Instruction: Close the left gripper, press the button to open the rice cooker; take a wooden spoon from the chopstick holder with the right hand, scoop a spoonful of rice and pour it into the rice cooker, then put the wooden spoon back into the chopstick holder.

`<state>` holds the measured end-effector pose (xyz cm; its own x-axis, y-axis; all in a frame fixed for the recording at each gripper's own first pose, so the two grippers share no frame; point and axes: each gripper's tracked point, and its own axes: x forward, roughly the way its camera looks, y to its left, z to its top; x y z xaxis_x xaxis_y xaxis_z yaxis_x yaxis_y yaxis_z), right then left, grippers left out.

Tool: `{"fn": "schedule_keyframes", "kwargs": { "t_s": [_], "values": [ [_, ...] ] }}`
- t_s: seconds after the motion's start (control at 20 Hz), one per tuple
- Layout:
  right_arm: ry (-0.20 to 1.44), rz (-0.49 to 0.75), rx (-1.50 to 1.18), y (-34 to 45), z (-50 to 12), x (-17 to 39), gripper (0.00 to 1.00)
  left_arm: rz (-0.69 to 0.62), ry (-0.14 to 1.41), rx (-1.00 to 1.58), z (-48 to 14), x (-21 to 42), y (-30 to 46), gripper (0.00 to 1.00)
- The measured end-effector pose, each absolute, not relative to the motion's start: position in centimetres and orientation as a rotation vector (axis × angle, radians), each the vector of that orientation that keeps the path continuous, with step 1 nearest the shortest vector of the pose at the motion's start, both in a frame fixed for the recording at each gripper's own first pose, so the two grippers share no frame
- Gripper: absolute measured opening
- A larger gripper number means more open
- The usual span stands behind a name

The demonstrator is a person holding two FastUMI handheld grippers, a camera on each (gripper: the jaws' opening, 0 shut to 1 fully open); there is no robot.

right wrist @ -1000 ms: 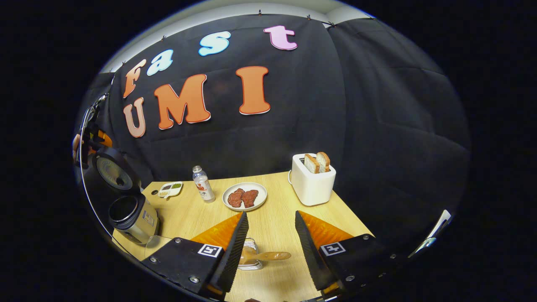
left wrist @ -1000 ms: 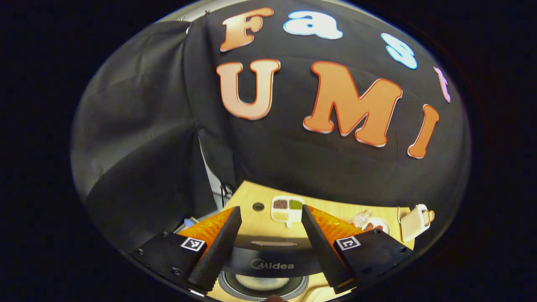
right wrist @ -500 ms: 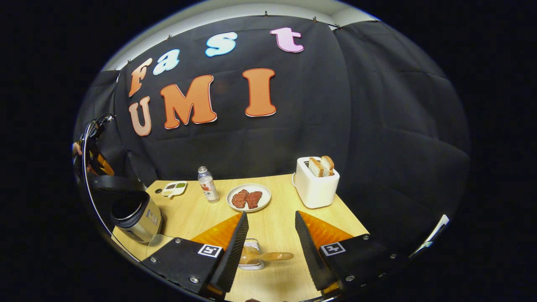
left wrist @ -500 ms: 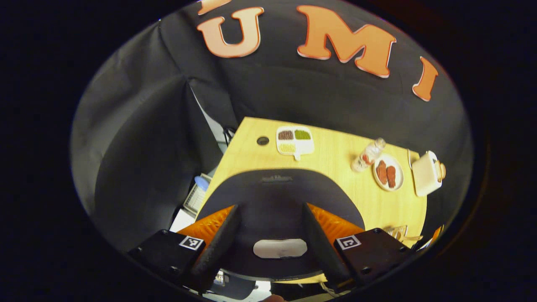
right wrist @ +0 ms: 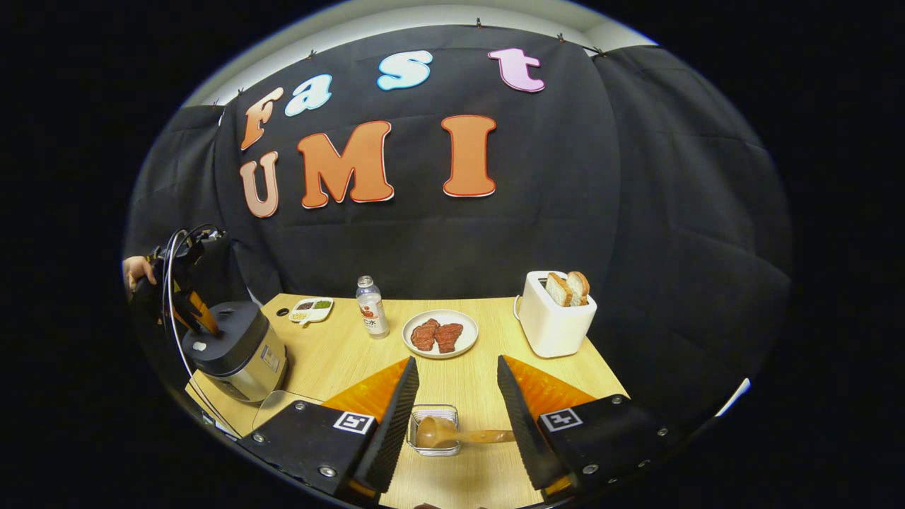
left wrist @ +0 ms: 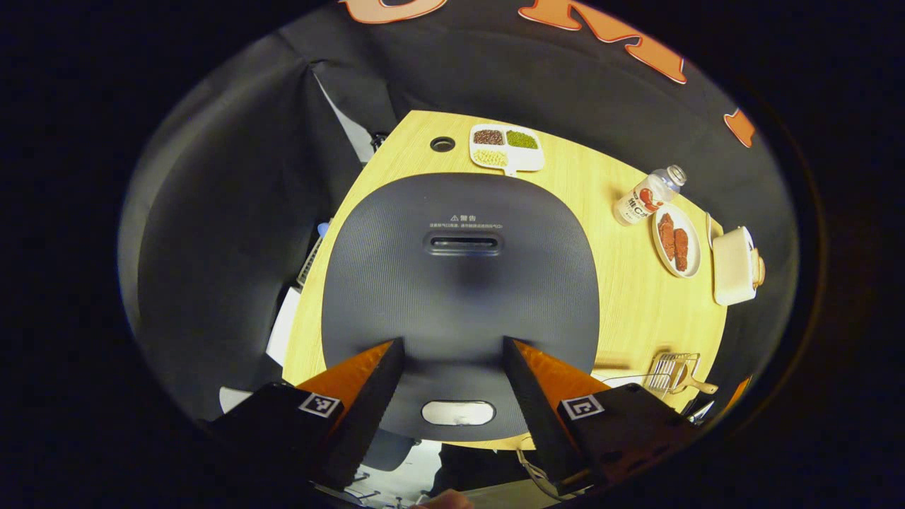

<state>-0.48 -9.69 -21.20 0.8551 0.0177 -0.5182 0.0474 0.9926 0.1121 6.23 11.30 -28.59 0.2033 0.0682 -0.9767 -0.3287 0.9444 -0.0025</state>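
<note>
Rice cooker sits on the wooden surface, lid down, its pale button between the spread fingers of the left claw, which hangs wide above it. In the right gripper view the cooker stands at the far left. The right claw is wide too, holding nothing, over the wire chopstick holder, where the wooden spoon lies across it.

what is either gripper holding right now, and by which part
Nothing is held. The left gripper is open over the rice cooker lid; the right gripper is open above the wooden spoon in the chopstick holder.
</note>
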Motion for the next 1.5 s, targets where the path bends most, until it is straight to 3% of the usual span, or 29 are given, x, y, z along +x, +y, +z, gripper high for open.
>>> {"fn": "schedule_keyframes", "kwargs": {
  "t_s": [0.1, 0.2, 0.25, 0.3, 0.45, 0.9, 0.95, 1.05, 1.15, 1.2, 1.4, 1.5],
  "values": [
    [0.535, -0.002, 0.117, -8.7, -20.8, -0.2, 0.66, 0.267, 1.294, -0.21, -28.4, 6.2, 11.2, 0.99],
    [0.522, 0.015, 0.104, -7.7, -20.0, 0.1, 0.7, 0.271, 1.191, -0.18, -28.1, 6.3, 11.5, 0.96],
    [0.515, 0.026, 0.105, -7.0, -19.5, 0.3, 0.65, 0.292, 1.127, -0.173, -27.9, 6.3, 11.7, 0.98],
    [0.501, 0.03, 0.107, -6.4, -18.8, 0.5, 0.71, 0.326, 1.047, -0.186, -27.9, 6.5, 11.7, 0.97],
    [0.431, 0.043, 0.113, -4.7, -16.0, 1.9, 0.71, 0.34, 0.846, -0.225, -25.8, 6.3, 9.5, 0.98],
    [0.191, 0.051, 0.063, -0.9, -6.3, 4.4, 0.77, 0.19, 0.223, 0.008, -5.1, 5.4, 3.8, 0.97],
    [0.175, 0.057, 0.059, -0.5, -5.7, 4.3, 0.82, 0.179, 0.19, 0.007, -3.9, 5.0, 3.5, 0.97],
    [0.147, 0.072, 0.057, 0.6, -4.5, 4.0, 0.77, 0.159, 0.141, -0.004, -2.0, 4.2, 3.2, 0.97],
    [0.13, 0.085, 0.053, 1.1, -3.5, 3.8, 0.82, 0.143, 0.098, -0.003, -0.6, 3.5, 3.0, 0.97],
    [0.123, 0.094, 0.055, 1.5, -3.3, 3.6, 0.78, 0.137, 0.083, 0.001, -0.3, 3.2, 2.9, 0.97],
    [0.075, 0.107, 0.053, 1.9, -2.2, 3.5, 0.82, 0.136, 0.048, 0.023, -0.3, 2.7, 2.7, 0.97],
    [0.053, 0.106, 0.033, 1.8, -1.8, 3.5, 0.78, 0.138, 0.038, 0.04, -0.4, 2.4, 2.7, 0.97]
  ]
}}
